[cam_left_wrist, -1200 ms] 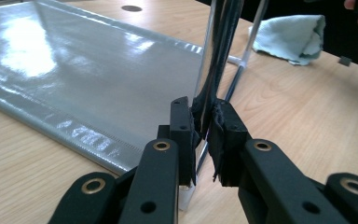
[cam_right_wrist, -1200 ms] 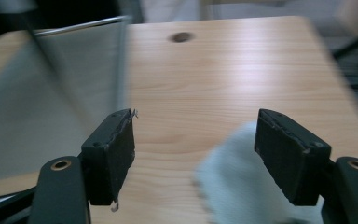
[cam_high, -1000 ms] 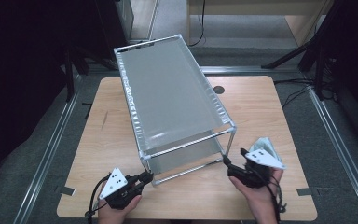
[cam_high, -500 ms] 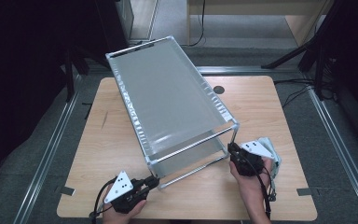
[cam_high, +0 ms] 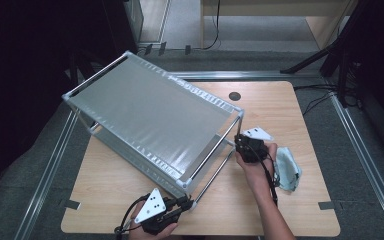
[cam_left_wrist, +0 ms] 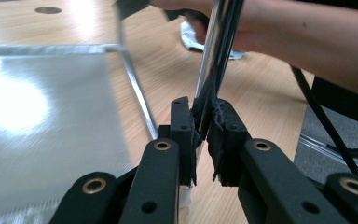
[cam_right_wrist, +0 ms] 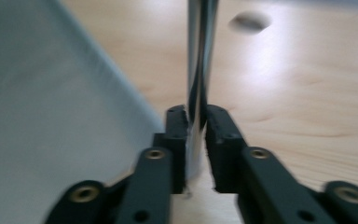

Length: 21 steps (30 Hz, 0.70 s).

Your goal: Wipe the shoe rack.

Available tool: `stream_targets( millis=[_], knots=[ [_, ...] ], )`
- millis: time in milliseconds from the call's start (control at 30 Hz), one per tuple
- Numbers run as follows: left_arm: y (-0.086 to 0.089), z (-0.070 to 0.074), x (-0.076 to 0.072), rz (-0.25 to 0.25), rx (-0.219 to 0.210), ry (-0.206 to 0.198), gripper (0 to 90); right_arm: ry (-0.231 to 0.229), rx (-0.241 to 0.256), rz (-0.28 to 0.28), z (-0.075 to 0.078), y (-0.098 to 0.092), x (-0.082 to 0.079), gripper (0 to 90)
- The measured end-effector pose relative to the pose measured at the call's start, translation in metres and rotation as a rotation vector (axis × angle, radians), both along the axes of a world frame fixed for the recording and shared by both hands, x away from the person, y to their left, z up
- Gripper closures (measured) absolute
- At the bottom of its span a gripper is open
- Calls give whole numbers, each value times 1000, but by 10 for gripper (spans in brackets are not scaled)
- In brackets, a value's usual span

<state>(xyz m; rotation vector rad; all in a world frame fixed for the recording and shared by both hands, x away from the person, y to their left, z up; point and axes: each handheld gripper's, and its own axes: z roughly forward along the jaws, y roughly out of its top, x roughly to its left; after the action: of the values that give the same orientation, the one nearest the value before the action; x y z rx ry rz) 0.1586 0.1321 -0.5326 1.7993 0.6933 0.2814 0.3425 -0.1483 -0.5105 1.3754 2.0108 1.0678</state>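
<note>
A metal shelf rack (cam_high: 155, 115) with chrome poles lies tipped on its side, slantwise across the wooden table (cam_high: 300, 115). My left gripper (cam_high: 184, 202) is at the rack's near corner by the front edge. In the left gripper view it (cam_left_wrist: 203, 133) is shut on a chrome pole (cam_left_wrist: 216, 46), beside the shiny shelf panel (cam_left_wrist: 37, 121). My right gripper (cam_high: 238, 141) is at the rack's right corner. Its jaws (cam_right_wrist: 196, 135) are shut on another chrome pole (cam_right_wrist: 200, 46), with the shelf panel (cam_right_wrist: 37, 116) to their left.
A crumpled grey-blue cloth (cam_high: 286, 169) lies on the table just right of the right hand. A round cable hole (cam_high: 235, 95) sits near the table's far edge. The rack's far end overhangs the table's left side, above floor rails (cam_high: 50, 165).
The rack has swung round, its far end going left. The right gripper moved forward and left with its pole; the left gripper shifted right along the front edge.
</note>
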Motion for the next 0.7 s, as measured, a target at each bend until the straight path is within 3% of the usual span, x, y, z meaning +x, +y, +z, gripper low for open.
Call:
stream_targets(
  millis=[100, 233, 333, 400, 467, 600, 700],
  knots=[
    [-2, 0, 4, 1, 2, -8, 808, -20, 14, 1, 5, 2, -10, 538],
    [2, -1, 10, 23, -27, 6, 786, -48, 84, 29, 6, -4, -46, 437],
    [11, 3, 11, 39, -65, 10, 544, -68, 81, 91, -3, -1, -85, 318],
    [21, 8, 10, 59, -69, -5, 453, -65, 60, 132, -10, 4, -108, 212],
    [35, 12, 7, 94, -72, -11, 378, -42, 79, 178, -10, 11, -123, 139],
    [70, 9, 3, 220, -55, 8, 303, -88, 76, 249, -2, 22, -145, 65],
    [94, 9, 11, 324, -65, 37, 263, -93, 135, 297, 3, 29, -155, 26]
  ],
)
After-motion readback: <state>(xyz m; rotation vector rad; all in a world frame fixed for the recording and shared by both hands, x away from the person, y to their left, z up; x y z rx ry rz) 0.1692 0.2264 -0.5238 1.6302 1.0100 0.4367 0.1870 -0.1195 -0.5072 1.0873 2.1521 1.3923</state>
